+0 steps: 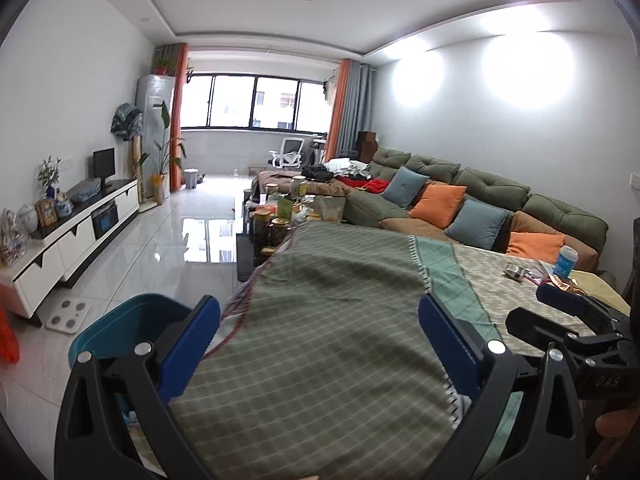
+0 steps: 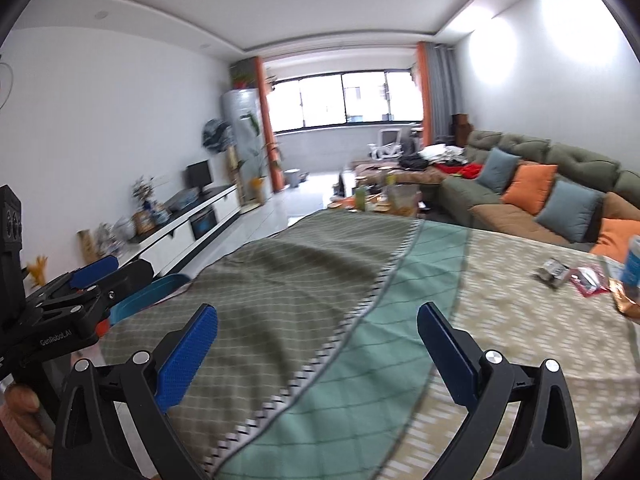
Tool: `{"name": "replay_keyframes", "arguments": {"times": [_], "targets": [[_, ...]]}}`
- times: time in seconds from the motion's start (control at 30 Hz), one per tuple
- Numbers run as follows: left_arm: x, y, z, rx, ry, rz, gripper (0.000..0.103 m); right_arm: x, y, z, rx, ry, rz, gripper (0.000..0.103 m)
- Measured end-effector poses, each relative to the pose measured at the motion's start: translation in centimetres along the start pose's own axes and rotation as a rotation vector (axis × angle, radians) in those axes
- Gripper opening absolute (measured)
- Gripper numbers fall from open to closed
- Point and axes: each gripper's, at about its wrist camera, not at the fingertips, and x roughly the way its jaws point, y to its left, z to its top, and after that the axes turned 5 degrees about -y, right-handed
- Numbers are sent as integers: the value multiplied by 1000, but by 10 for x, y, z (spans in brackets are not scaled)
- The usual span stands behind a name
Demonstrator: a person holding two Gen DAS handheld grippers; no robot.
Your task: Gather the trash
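Note:
Trash lies at the far right of a cloth-covered table (image 1: 320, 280): a crumpled silver wrapper (image 1: 516, 271), a red wrapper (image 1: 538, 276) and a golden wrapper (image 1: 562, 283), beside a blue can (image 1: 565, 260). The right wrist view shows the silver wrapper (image 2: 554, 270), red wrapper (image 2: 588, 280), golden wrapper (image 2: 626, 302) and can (image 2: 632, 260) off to its right. My left gripper (image 1: 320, 312) hangs open over the green checked cloth with nothing between its fingers. My right gripper (image 2: 318, 316) is open and empty above the cloth's seam, short of the trash. A teal bin (image 1: 132, 328) stands on the floor left of the table.
A green sofa (image 1: 480, 188) with orange and blue cushions runs behind the table. A low table crowded with jars (image 1: 288, 208) stands beyond the far edge. A white TV cabinet (image 1: 80, 236) lines the left wall, and a bathroom scale (image 1: 68, 316) lies on the tiled floor.

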Motion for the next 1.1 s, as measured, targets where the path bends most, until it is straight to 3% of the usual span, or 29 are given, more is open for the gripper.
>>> {"name": "replay_keyframes", "arguments": {"times": [0.43,1.1], "targets": [[15,-47,-4,71,-54,-3,100,-34,-31,-7,37,-100,-188,99],[7,-52,-7,70,-75,20,100,-42,-31,-12,41,-123,-213,99]]}}
